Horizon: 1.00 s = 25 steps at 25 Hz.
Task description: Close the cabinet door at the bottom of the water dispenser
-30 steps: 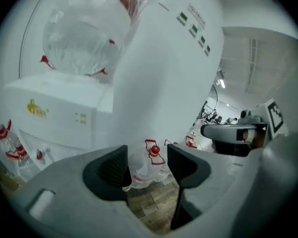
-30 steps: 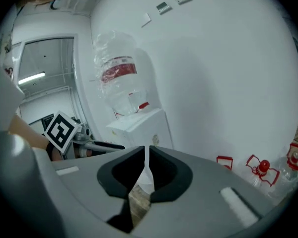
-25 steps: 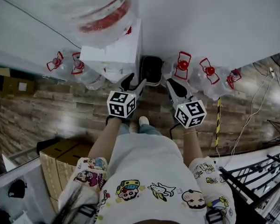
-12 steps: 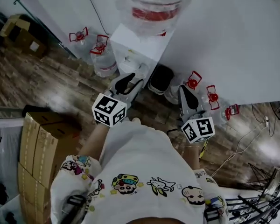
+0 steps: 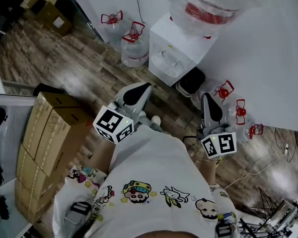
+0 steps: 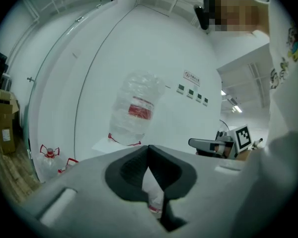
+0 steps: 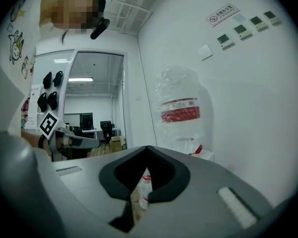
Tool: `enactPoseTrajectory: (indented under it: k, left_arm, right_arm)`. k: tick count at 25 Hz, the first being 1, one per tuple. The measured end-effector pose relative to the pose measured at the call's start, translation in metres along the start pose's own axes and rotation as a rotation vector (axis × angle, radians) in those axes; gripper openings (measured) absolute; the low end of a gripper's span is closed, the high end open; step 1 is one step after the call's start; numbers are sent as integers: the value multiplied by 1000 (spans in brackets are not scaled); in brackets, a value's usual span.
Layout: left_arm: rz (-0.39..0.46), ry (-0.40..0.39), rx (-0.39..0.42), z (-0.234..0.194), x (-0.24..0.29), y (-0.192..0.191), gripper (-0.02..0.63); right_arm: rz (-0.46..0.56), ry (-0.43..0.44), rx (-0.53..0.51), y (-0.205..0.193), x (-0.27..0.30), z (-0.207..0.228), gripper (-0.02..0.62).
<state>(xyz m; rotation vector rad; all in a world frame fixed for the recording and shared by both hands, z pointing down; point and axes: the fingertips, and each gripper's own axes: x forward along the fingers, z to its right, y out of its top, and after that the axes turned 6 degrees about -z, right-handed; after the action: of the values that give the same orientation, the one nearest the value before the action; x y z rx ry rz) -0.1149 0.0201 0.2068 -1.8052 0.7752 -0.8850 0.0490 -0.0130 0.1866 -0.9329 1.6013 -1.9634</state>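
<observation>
One white water dispenser stands against the wall, with one big clear bottle upended on top. I count five spare bottles with red handles on the wooden floor: two to the dispenser's left, three past its right. One black bin sits just beside the dispenser, between it and those three.

There are two grippers, both held out well short of the dispenser. The left gripper has its jaws pressed together with nothing between them. The right gripper is likewise pinched closed and empty. Neither touches anything.

The cabinet door is at the dispenser's foot, but I cannot make it out. The head view shows only the dispenser's top, and the gripper bodies cover its lower part in the gripper views. Cardboard boxes are stacked at the person's left.
</observation>
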Motion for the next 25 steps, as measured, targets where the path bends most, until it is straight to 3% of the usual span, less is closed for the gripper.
enactPoseTrajectory:
  k: [11,25]
  left_arm:
    - [-28,6,20,-18,-13,2,0]
    - [-24,25,29,-33,-17,2,0]
  right_arm:
    - [-21,-47,13,1,15,-14,9]
    - [19,-17,38,8,33,-23,9]
